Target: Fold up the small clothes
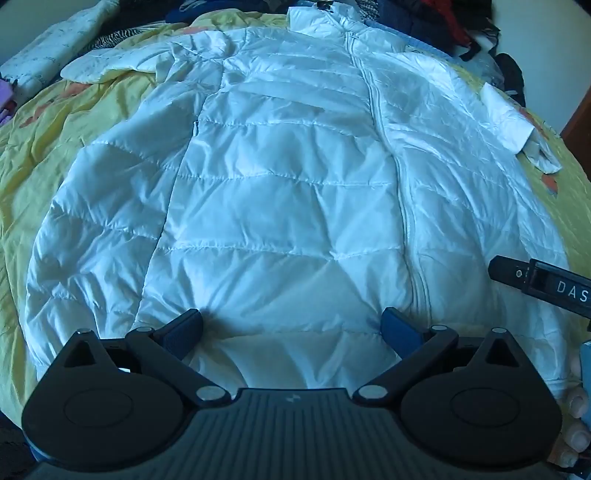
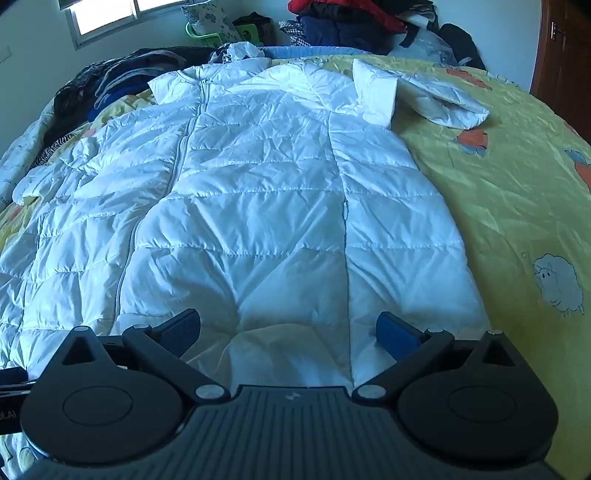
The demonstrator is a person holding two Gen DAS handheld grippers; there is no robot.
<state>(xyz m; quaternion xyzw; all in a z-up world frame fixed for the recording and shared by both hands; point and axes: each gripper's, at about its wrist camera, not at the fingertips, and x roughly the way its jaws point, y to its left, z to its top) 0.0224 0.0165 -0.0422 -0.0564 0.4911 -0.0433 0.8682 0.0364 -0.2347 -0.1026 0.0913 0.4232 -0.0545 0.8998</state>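
Note:
A white quilted puffer jacket [image 1: 280, 177] lies flat, front up and zipped, on a yellow bedspread [image 1: 33, 155]. Its collar points away from me. In the left wrist view my left gripper [image 1: 291, 328] is open, its fingers spread over the jacket's near hem, left of the zipper [image 1: 391, 147]. The right gripper [image 1: 539, 280] shows at the right edge. In the right wrist view the same jacket [image 2: 258, 192] fills the frame. My right gripper [image 2: 288, 328] is open over the near hem, right of the zipper [image 2: 184, 147]. The right sleeve [image 2: 417, 92] lies bent near the collar.
The yellow bedspread [image 2: 517, 177] with sheep prints spreads to the right. Piles of dark and red clothes [image 2: 340, 22] sit at the head of the bed, more dark clothes [image 2: 110, 77] at the far left. A wooden door [image 2: 561, 55] stands at the right, a window [image 2: 107, 14] at the back.

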